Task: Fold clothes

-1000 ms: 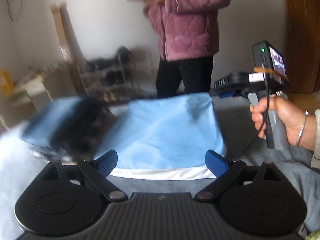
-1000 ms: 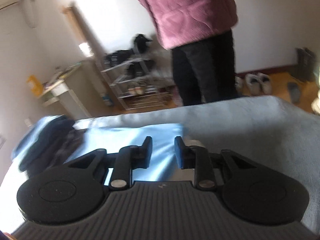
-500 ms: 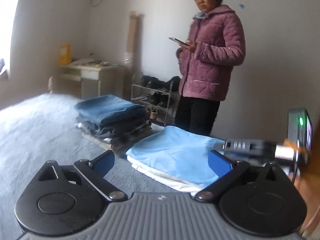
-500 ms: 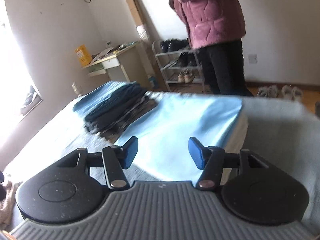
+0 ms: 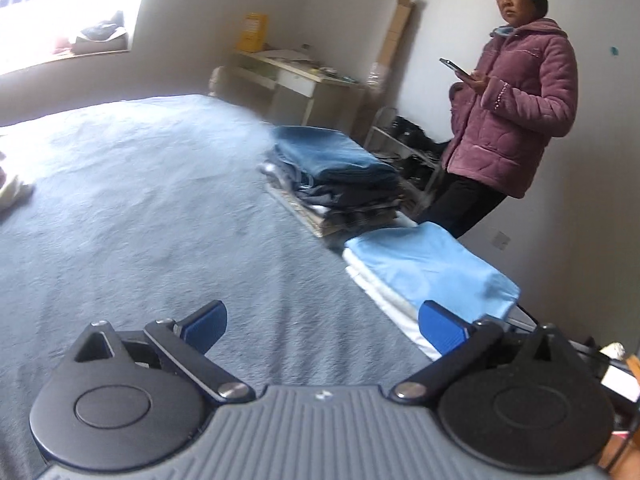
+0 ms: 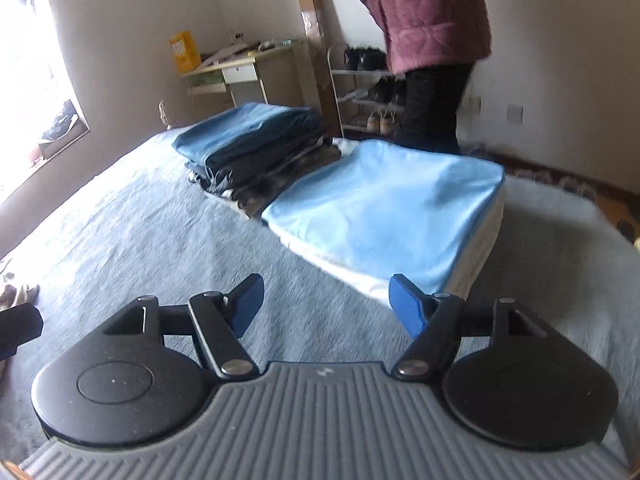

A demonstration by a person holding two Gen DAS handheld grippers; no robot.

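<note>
— Since both claws are empty and the light blue garment (image 6: pixel 384 208) already lies flat and squared on the bed (image 5: pixel 140 208), where would you say the task stands?

— Between pieces, I'd judge. That blue one looks finished; in the right wrist view it sits at centre right of the frame, on some white folded things, just beside the stack of jeans (image 6: pixel 248 140) to its left. Neither claw touches it.

— What does the next move call for?

— Finding another garment. At the far left edge of the left wrist view there is a pale bundle (image 5: pixel 12 192) on the bed, well apart from the stacks; what it is I cannot tell. Reaching it would mean swinging both hands that way and coming down low over the cover.

— How are the claws set?

— The left claw (image 5: pixel 324 326) is spread wide over bare bed cover with nothing between its pads, tilted downward. The right claw (image 6: pixel 324 304) is opening, also with nothing between its pads, and points down toward the near edge of the blue garment.

— Anyone else about?

— A person in a pink jacket (image 5: pixel 516 116) stands at the upper right, beyond the bed, holding a phone.
</note>
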